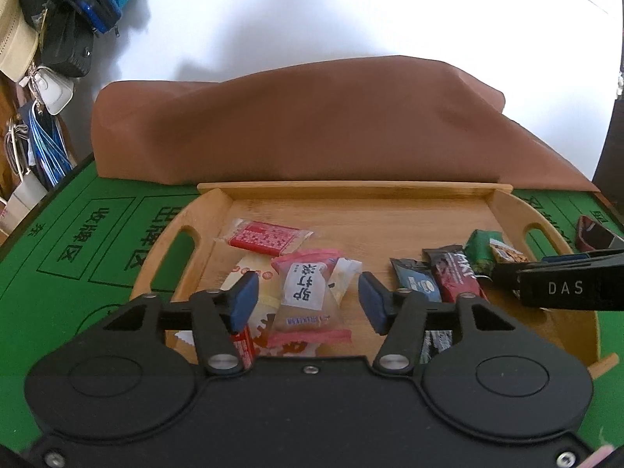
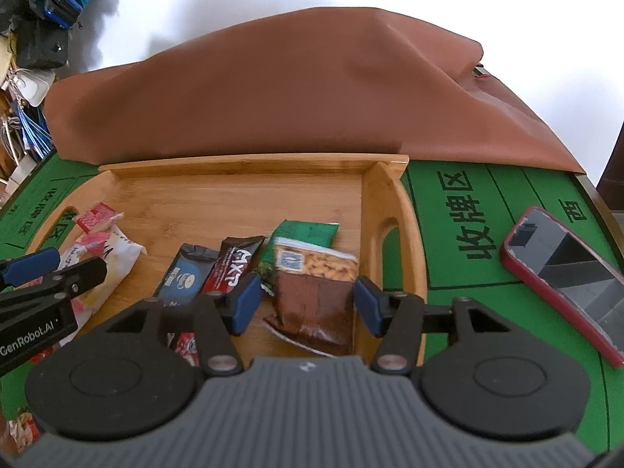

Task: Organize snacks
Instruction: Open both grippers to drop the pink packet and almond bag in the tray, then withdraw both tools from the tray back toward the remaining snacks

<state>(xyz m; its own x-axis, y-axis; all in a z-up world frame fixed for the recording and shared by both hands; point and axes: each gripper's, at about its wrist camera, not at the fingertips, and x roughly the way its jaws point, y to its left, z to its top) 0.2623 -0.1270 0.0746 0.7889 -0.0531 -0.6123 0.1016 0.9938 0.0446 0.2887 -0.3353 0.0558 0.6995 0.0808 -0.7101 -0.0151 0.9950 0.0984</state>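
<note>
Right now we see our left gripper [image 1: 308, 300] with its blue pads [image 1: 245, 300] standing apart, and neither pad presses on anything. A clear snack pack with pink ends [image 1: 306, 300] lies flat between them on the wooden tray [image 1: 351, 189]. Our gripper's black body hides the near end of the pack and the white packs under it.

Our right gripper [image 2: 308, 302] stands apart too, gripping nothing. A brown nut snack bag [image 2: 316, 296] lies between its pads, a bit blurry, with its near end cut off by the gripper.

Further out, a red flat pack [image 1: 263, 237] lies near the tray's left handle. A blue bar [image 2: 187, 275], a dark red bar [image 2: 230, 269] and a green pack [image 2: 304, 232] lie side by side. We cannot read their small words.

Off the tray, a phone in a red case [image 2: 561, 269] rests on the green table mat [image 2: 448, 241]. A brown cloth [image 2: 273, 89] hides what is behind the tray.
</note>
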